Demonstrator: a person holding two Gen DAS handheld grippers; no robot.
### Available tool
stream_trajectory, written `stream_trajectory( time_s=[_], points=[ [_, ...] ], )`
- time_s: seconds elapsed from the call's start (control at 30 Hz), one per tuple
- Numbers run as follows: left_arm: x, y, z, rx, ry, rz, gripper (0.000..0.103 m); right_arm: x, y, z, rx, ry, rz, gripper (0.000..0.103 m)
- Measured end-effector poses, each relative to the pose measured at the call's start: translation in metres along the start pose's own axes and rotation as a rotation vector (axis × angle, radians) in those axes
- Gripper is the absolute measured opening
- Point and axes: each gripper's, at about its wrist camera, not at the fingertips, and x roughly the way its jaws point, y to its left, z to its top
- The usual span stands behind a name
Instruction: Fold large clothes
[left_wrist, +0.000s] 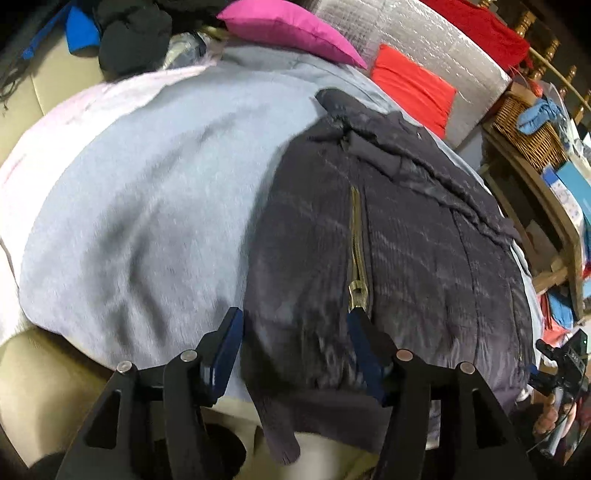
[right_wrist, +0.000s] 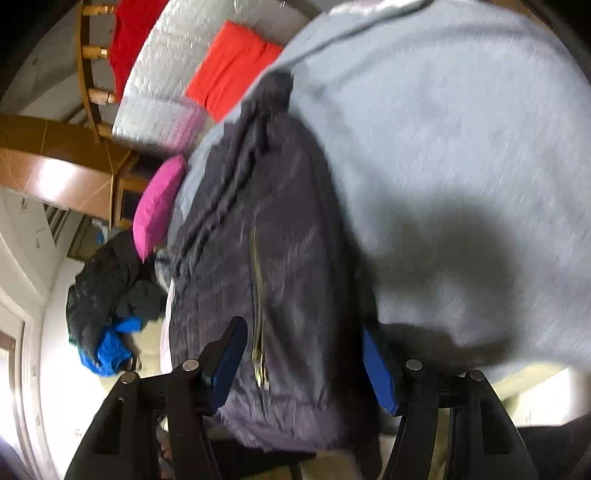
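Note:
A dark quilted jacket (left_wrist: 406, 240) lies flat on a pale grey blanket (left_wrist: 147, 184), its brass zipper (left_wrist: 356, 236) running towards me. My left gripper (left_wrist: 295, 328) hovers over the jacket's near hem, fingers apart, with one finger by the jacket's left edge and the other at the zipper pull. In the right wrist view the same jacket (right_wrist: 288, 221) fills the gap between the fingers of my right gripper (right_wrist: 303, 343), which stand apart on either side of the zipper (right_wrist: 258, 280). The right gripper (left_wrist: 565, 362) and a hand also show at the jacket's right edge.
The blanket (right_wrist: 461, 129) covers a beige sofa (left_wrist: 55, 369). Behind it lie a pink pillow (left_wrist: 288, 26), a red cushion (left_wrist: 413, 88) and a heap of black and blue clothes (right_wrist: 107, 288). A wicker basket (left_wrist: 524, 122) sits on wooden furniture to the right.

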Motion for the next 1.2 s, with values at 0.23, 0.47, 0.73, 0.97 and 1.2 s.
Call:
stream_trajectory(
  time_s=[0.23, 0.47, 0.73, 0.97, 1.2],
  points=[
    [-0.010, 0.004, -0.022, -0.019, 0.042, -0.047, 0.067, -0.001, 0.015, -0.028, -0.086, 0.016, -0.035, 0.066],
    [-0.002, 0.005, -0.040, -0.052, 0.129, -0.022, 0.067, -0.010, 0.006, -0.033, -0.068, -0.006, -0.132, 0.065],
    [-0.010, -0.009, -0.042, 0.021, 0.058, -0.012, 0.030, -0.009, 0.039, -0.050, -0.237, 0.005, -0.111, 0.062],
    [0.002, 0.002, -0.037, -0.060, 0.083, -0.082, 0.059, 0.014, 0.016, -0.038, -0.137, 0.042, -0.139, 0.062],
    [-0.015, -0.007, -0.035, 0.004, -0.013, -0.113, 0.039, -0.015, 0.050, -0.037, -0.208, -0.035, 0.133, 0.034]
  ],
)
